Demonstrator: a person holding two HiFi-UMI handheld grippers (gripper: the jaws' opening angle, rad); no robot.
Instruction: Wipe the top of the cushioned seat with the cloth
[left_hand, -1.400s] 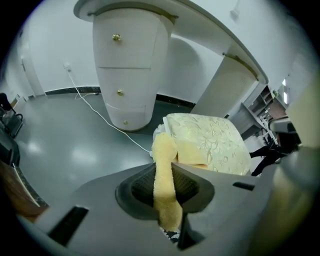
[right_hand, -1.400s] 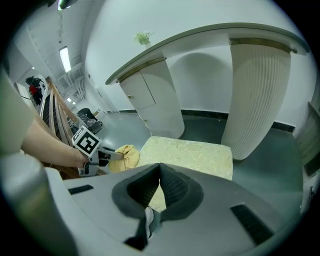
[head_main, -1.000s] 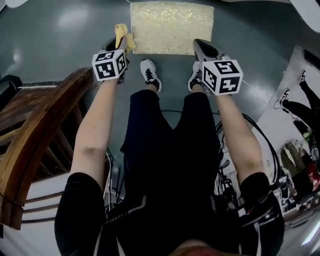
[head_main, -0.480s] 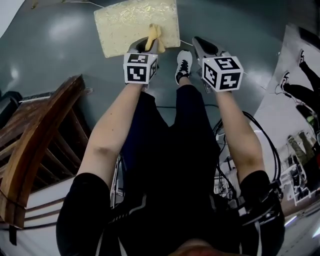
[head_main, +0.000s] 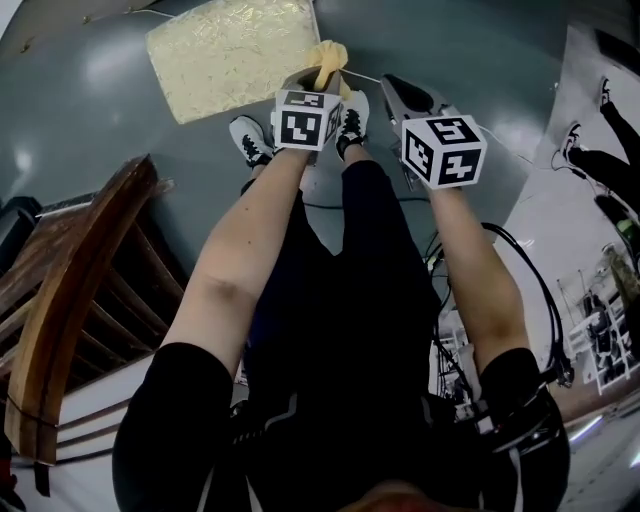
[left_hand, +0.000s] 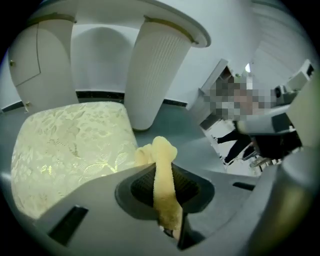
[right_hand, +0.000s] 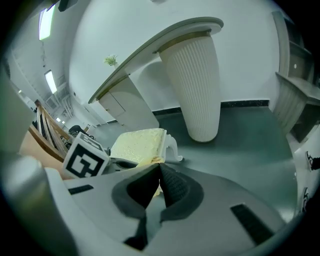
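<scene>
Left gripper (head_main: 318, 80) jaws clamping cloth (head_main: 330, 55) (beside seat (head_main: 225, 55)), right gripper (head_main: 400, 92) jaws together, 2 arms outstretched

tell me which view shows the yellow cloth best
The left gripper view: the cloth sits mid-frame, pinched in the left claw, with its folded end sticking out. The head view shows only a small tuft beyond that claw. The right gripper view catches just a yellow sliver.
</scene>
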